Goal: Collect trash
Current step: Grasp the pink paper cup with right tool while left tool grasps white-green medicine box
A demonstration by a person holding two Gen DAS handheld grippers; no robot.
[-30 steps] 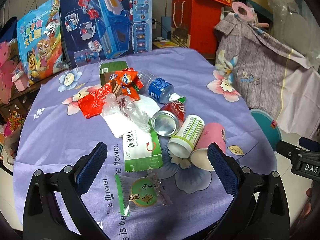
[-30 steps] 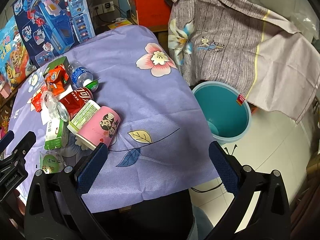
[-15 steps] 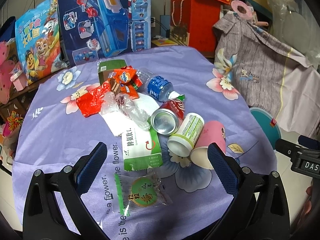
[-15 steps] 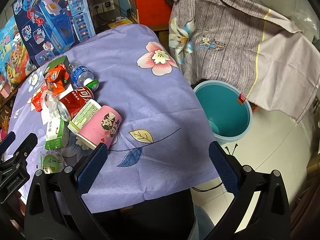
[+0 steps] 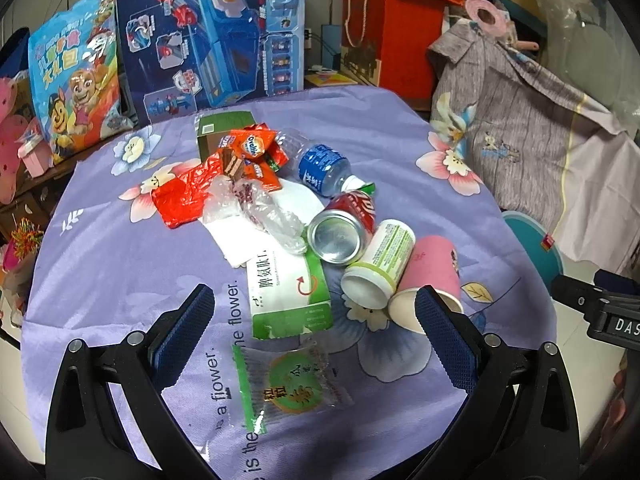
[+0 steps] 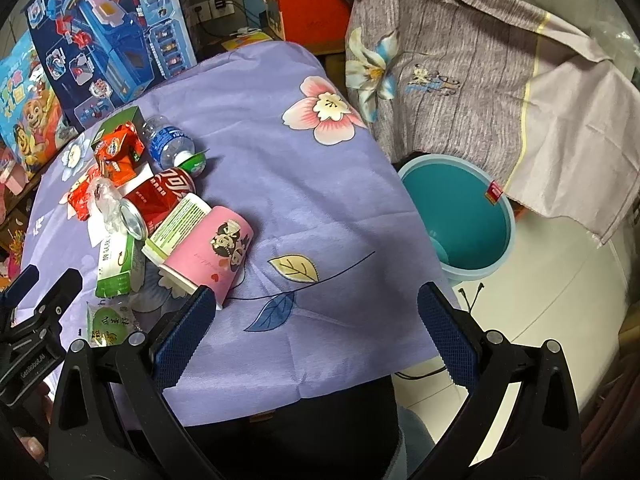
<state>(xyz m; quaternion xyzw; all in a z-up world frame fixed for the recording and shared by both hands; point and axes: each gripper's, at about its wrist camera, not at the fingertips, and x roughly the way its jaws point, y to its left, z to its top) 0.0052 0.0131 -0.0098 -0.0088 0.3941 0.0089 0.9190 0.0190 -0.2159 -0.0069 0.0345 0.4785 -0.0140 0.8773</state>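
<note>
On the bench [image 5: 100, 248], under a purple flowered cloth, the trash lies in one loose heap, told here from left to right. A crumpled red wrapper [image 5: 182, 196] is leftmost, with a green box [image 5: 224, 130] and an orange packet [image 5: 252, 152] behind it. Clear plastic film [image 5: 260, 212] lies on a white napkin [image 5: 236, 240]. Nearer the camera a green-and-white carton [image 5: 288, 296] lies flat, and in front of it a clear snack packet [image 5: 288, 384] with a green seal. A water bottle [image 5: 320, 168] with a blue label lies on its side behind a red can [image 5: 344, 228], also on its side. A white-and-green tub [image 5: 380, 264] touches the can, and a pink paper cup [image 5: 428, 276] touches the tub, both tipped over.

The left hand-held gripper [image 5: 314, 336] hangs above the snack packet with its jaws spread wide, holding nothing. The right hand-held gripper [image 6: 316, 336] is likewise wide open and empty, over the bench's near right edge, its left pad [image 6: 186, 332] just beside the cup. A teal bin [image 6: 460, 216] stands on the floor right of the bench, below a draped grey cloth [image 6: 480, 64].
</note>
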